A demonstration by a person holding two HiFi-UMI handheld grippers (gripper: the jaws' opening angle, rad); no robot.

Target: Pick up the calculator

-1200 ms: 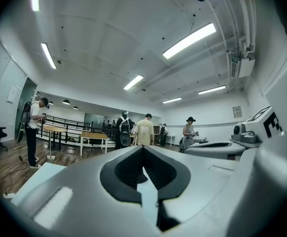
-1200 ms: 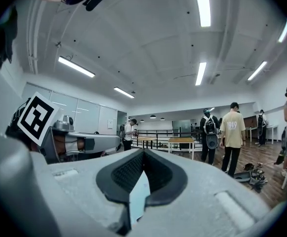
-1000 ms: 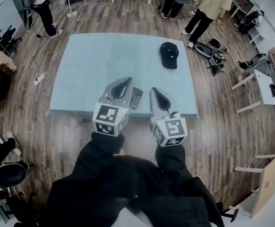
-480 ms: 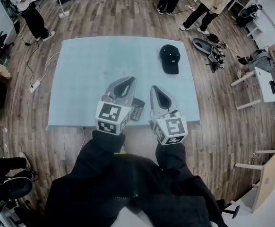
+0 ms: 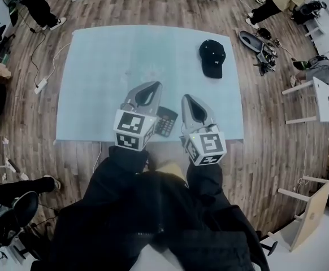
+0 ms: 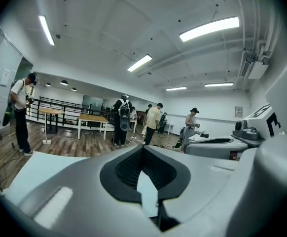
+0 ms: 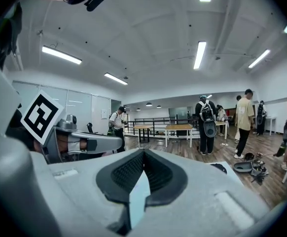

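Shut, nothing between the jaws: left gripper [image 5: 151,88] and right gripper [image 5: 187,99], side by side over the near part of the table [image 5: 96,66]. Between the two, at 4 o'clock from the left tips, flat on the table: calculator [image 5: 166,121], not gripped. Well apart, at 1 o'clock: cap [image 5: 212,58].

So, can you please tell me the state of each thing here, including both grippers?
Left gripper: shut, empty.
Right gripper: shut, empty.
Calculator: lying flat on the table, not held, partly hidden behind the left gripper.
Cap: lying on the table, nothing touching it.
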